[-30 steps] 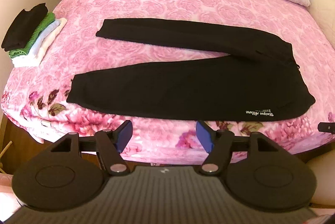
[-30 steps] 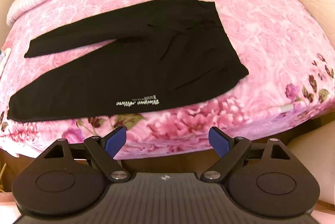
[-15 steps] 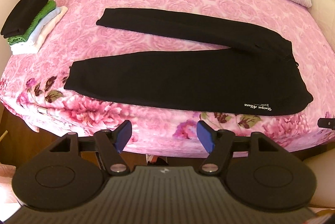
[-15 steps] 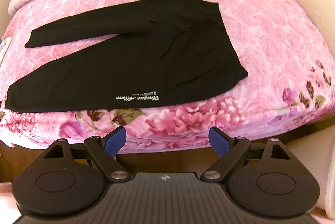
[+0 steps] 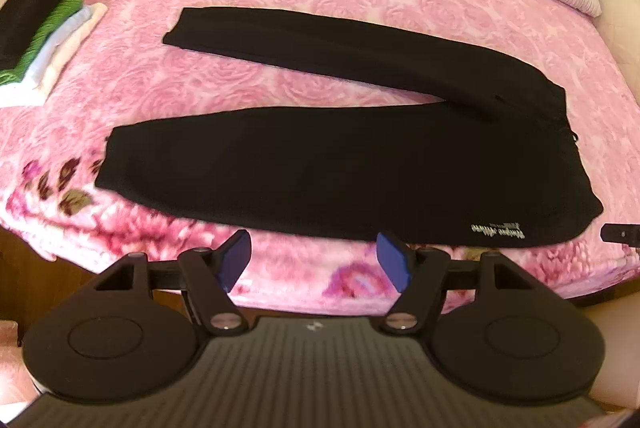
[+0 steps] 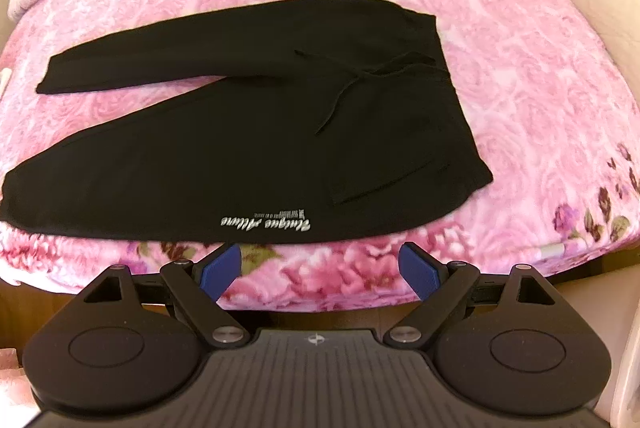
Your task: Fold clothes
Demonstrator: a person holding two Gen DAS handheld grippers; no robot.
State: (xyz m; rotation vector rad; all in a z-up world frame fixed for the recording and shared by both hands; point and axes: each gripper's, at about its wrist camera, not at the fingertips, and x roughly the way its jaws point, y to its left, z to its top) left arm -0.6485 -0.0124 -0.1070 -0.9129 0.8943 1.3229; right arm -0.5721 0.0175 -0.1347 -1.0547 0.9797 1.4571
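In my left wrist view the black trousers lie flat on the bed, spread in a V with the two legs running off to the left and the waist end at the right. The near leg's long axis runs almost straight across in front of my left gripper, and its lower edge sits just past my blue pads, close to the bed's near edge. My left jaws stand released, fairly wide, with nothing between them and nothing touched; only pink cover shows in the gap. A stack of folded clothes rests well left of the trousers, at the bed's far left side. In my right wrist view the same trousers fill the middle, the waist with its drawstring up and right of my right gripper, and the white lettering on the near leg directly ahead of the left pad. My right jaws are likewise released and empty, hanging over the bed's front edge just short of the cloth. I judge my right hand the nearer to the waist and my left the nearer to the cuffs, so the first fold would likely bring one leg over the other.
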